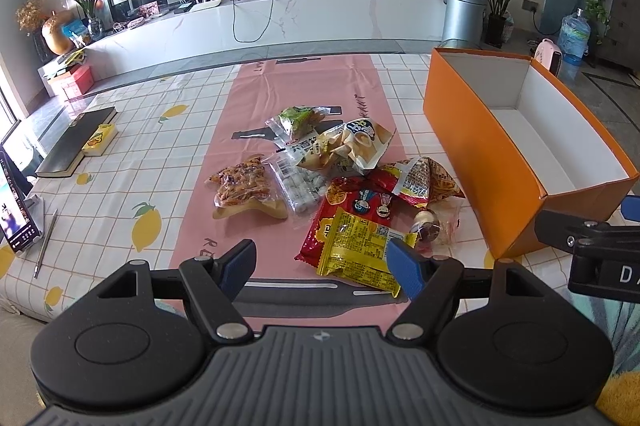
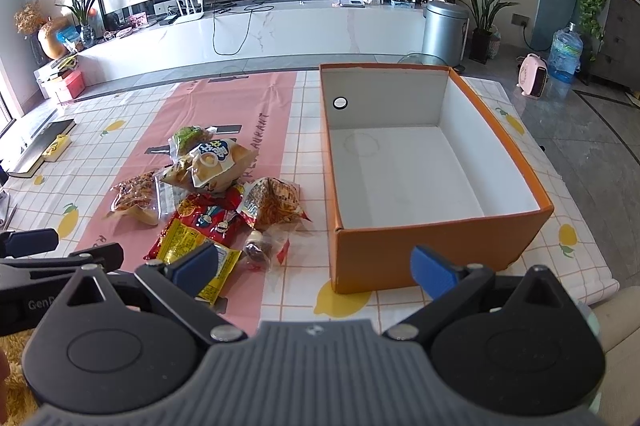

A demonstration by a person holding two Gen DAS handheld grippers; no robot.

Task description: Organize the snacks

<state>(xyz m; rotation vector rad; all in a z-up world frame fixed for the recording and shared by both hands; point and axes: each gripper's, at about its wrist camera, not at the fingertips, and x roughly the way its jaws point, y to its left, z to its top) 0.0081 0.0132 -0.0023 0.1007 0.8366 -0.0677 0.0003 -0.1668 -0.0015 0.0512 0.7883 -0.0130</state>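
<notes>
Nothing is sorted yet: the orange box [image 2: 420, 258] on the right has nothing inside, and the snacks [image 1: 320, 178] lie in a pile on the counter [image 1: 160, 154], left of it. The left gripper [image 1: 322, 268] and the right gripper [image 2: 316, 268] both have jaws spread, holding nothing.

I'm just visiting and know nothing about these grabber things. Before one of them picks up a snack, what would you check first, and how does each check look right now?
1. Left gripper open and holding nothing: ok.
2. Right gripper open and holding nothing: ok.
3. Orange box open at the top, nothing inside: ok.
4. Snacks all still on the table, none boxed yet: ok as a starting point.
5. Nearest snack within easy reach: the yellow packet lies just ahead of the left gripper: ok.
6. Packet free to lift: it overlaps the red bag, and which one lies on top: cannot tell.
</notes>
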